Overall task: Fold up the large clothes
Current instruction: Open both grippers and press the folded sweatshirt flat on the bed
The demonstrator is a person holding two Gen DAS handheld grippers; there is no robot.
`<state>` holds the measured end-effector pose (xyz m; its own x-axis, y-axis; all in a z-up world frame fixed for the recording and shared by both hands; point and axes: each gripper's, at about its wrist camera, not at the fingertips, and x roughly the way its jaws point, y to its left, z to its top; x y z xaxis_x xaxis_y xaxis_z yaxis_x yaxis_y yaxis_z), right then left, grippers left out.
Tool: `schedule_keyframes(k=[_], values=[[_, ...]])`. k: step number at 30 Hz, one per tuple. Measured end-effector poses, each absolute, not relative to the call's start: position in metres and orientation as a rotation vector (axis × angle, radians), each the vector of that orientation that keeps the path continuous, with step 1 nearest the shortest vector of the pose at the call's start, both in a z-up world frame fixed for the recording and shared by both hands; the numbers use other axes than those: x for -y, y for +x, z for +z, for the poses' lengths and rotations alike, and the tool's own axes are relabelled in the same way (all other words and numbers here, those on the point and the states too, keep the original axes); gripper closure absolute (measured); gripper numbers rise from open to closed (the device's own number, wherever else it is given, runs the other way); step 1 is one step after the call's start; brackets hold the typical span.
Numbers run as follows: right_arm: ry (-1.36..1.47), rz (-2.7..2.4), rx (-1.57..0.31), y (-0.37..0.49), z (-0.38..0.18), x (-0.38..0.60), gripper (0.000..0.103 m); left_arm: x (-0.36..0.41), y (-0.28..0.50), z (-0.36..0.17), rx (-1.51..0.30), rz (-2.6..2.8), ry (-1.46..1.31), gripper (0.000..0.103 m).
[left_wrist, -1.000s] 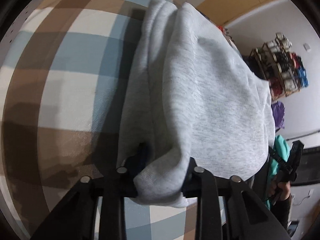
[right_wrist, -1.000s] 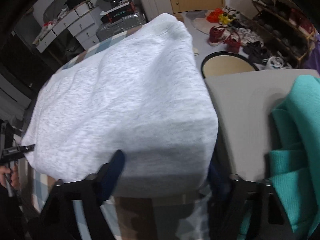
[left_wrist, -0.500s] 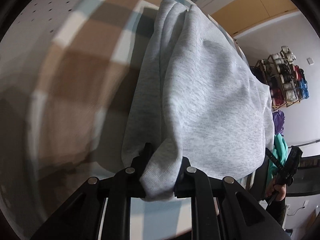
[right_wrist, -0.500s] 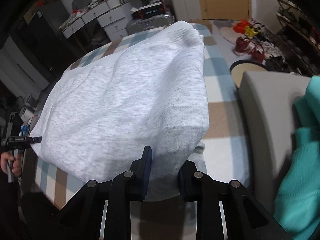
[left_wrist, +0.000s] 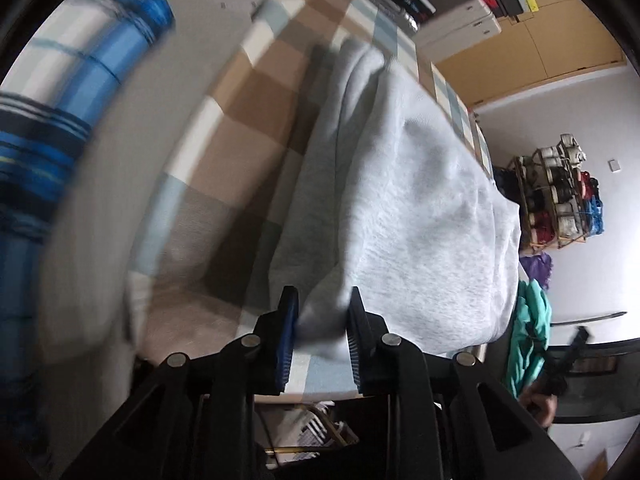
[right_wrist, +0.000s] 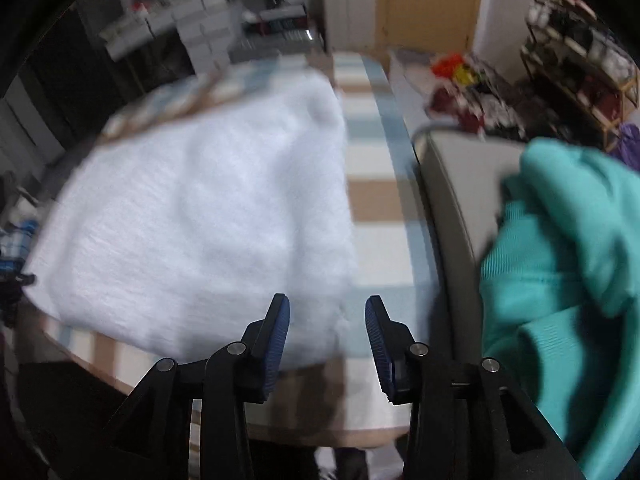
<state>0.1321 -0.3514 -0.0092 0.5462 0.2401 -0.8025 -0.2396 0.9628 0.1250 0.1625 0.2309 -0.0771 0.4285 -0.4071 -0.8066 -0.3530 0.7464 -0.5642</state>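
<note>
Table (left_wrist: pixel 256 92): checked cloth in tan, pale blue and white; bare cloth runs along the left edge in the left wrist view and along the right edge in the right wrist view; near edge shows under both grippers.
Sweatshirt (right_wrist: pixel 208 216): pale grey, folded into a thick block on the tabletop, reaching almost to the near edge; stacked layers show along its left side; surface lumpy, not flat; blurred in the right wrist view.
Seat (right_wrist: pixel 460 184): grey, just beside the table's right edge.
Teal garment (right_wrist: pixel 568 272): heaped on the seat, well apart from the sweatshirt.
Blue plaid cloth (left_wrist: pixel 44 136): beyond the table's left edge, blurred.
Shoe rack (left_wrist: pixel 560 196): by the far wall, beyond the table's right side.
Left gripper (left_wrist: pixel 322 336): narrow, pads pinching the sweatshirt's near left corner, which bunches between them.
Right gripper (right_wrist: pixel 327 332): jaws have just been opening; stand apart over the sweatshirt's near right corner, pads not pressing the fabric.
</note>
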Motion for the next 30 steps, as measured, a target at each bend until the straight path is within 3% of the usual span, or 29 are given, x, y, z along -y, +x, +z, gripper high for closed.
schedule_keyframes(k=[3,6,7,8,9,10,15,18,26,30], values=[[-0.048,0.396,-0.915,0.119,0.011,0.309,0.050,-0.219,0.160,-0.048,-1.101,0.020,-0.641,0.085],[-0.125,0.495,-0.937,0.122,0.001,0.244,0.050,-0.188,0.161,-0.022,-1.029,-0.052,-0.558,0.083],[-0.150,0.519,-0.949,0.125,-0.008,0.223,0.050,-0.179,0.161,-0.022,-1.020,-0.093,-0.545,0.071],[-0.158,0.548,-0.961,0.128,-0.018,0.204,0.051,-0.164,0.166,-0.021,-1.018,-0.137,-0.530,0.047],[-0.161,0.567,-0.967,0.127,-0.028,0.188,0.053,-0.155,0.169,-0.023,-1.022,-0.170,-0.509,0.036],[-0.170,0.569,-0.963,0.128,-0.036,0.176,0.058,-0.143,0.178,-0.027,-1.023,-0.193,-0.479,0.032],[-0.171,0.487,-1.061,0.157,-0.094,0.142,0.059,-0.118,0.228,-0.083,-1.096,-0.165,-0.411,0.032],[-0.213,0.478,-1.046,0.160,-0.098,0.138,0.058,-0.118,0.249,-0.123,-1.175,-0.115,-0.437,0.032],[-0.187,0.500,-1.016,0.194,-0.039,0.135,0.057,-0.130,0.252,-0.126,-1.115,-0.164,-0.375,0.032],[-0.251,0.427,-1.178,0.239,-0.076,0.106,0.058,-0.149,0.252,-0.127,-1.128,-0.215,-0.462,0.032]])
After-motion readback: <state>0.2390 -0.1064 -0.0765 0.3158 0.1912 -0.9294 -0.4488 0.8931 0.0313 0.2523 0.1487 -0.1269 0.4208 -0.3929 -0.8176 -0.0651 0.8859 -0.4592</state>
